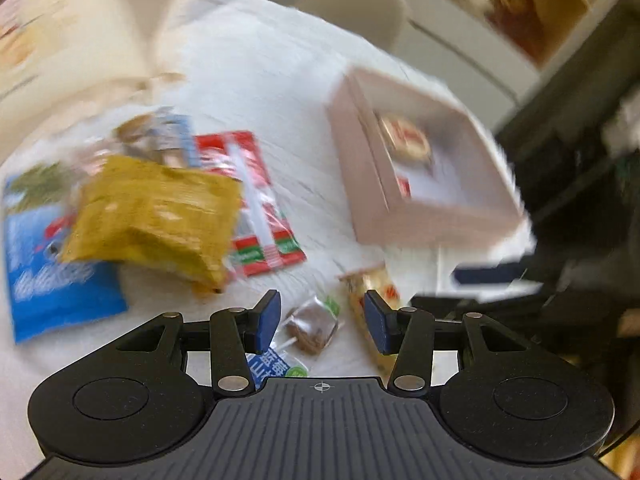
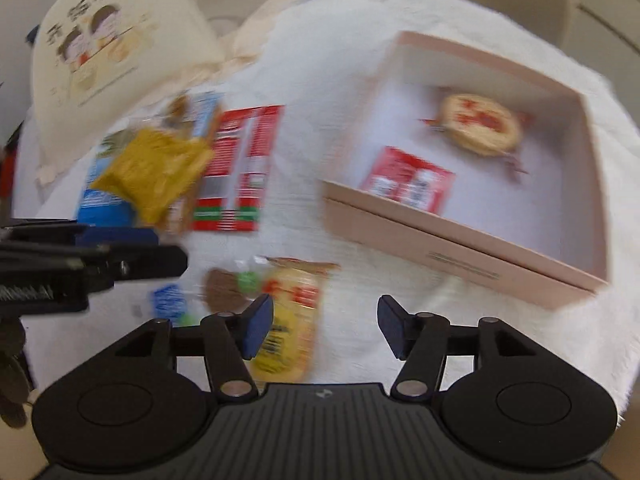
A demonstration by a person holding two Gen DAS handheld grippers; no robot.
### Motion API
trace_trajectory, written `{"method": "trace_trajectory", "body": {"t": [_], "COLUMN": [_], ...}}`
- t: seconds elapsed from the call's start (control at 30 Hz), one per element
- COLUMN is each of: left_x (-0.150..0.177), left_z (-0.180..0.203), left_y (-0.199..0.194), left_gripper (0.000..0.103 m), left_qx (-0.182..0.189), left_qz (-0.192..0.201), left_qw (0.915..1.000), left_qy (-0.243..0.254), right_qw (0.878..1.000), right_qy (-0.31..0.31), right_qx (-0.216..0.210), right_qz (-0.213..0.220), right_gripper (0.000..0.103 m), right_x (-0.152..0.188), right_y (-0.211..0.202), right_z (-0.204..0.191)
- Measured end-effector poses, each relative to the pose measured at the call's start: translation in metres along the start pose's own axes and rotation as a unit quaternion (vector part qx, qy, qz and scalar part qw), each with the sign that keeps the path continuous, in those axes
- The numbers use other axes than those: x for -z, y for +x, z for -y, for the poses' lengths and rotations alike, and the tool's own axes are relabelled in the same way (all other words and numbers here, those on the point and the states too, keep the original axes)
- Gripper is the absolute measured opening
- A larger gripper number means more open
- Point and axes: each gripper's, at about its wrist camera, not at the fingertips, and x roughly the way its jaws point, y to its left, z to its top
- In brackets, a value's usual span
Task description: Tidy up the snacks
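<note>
Hovering empty, both grippers' jaws spread; brown candy (image 1: 310, 330) sits dead between left gripper (image 1: 320, 322) jaws, long yellow pack (image 2: 286, 324) just inside right gripper's (image 2: 324, 328) left jaw.

Right tool (image 2: 324, 326) open, empty, above yellow packet (image 2: 290, 320) on bench (image 2: 300, 216). Pink box (image 2: 460, 248) holds round snack (image 2: 482, 124), red packet (image 2: 408, 180).

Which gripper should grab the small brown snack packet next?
Probably the left gripper: its open fingers frame the small brown clear-wrapped packet. The right gripper, also open, sits beside it.
</note>
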Motion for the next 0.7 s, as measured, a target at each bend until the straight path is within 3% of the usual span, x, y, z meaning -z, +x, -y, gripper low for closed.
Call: {"method": "trace_trajectory", "body": {"t": [0.1,0.2,0.23,0.3,0.33,0.5,0.7], "left_x": [0.007,0.012,0.013,0.016,0.019,0.030,0.014], "left_z": [0.018,0.026,0.026,0.022,0.020,0.014,0.013], "left_y": [0.029,0.034,0.032,0.030,0.028,0.015,0.025], "left_gripper": [0.052,0.049,0.048,0.029,0.026,0.026,0.028], "left_qx": [-0.024,-0.056,-0.058,-0.058,-0.056,-0.042,-0.033], "left_qz": [-0.049,-0.041,-0.038,-0.033,-0.031,-0.031,-0.022], "left_qw": [0.9963,0.9923,0.9926,0.9935,0.9938,0.9951,0.9963], "left_qy": [0.067,0.103,0.099,0.093,0.090,0.084,0.076], "right_qw": [1.000,1.000,1.000,1.000,1.000,0.999,0.999], "right_qy": [0.017,0.021,0.018,0.007,-0.001,-0.043,-0.028], "right_qx": [-0.003,0.000,0.003,0.009,0.010,0.015,0.034], "right_qz": [-0.009,-0.006,-0.003,0.005,0.009,0.029,0.024], "right_gripper": [0.058,0.058,0.058,0.058,0.058,0.059,0.060], "right_x": [0.011,0.019,0.021,0.024,0.024,0.025,0.029], "right_y": [0.002,0.002,0.003,0.002,0.001,-0.001,-0.002], "right_z": [0.015,0.022,0.021,0.017,0.014,-0.009,-0.018]}}
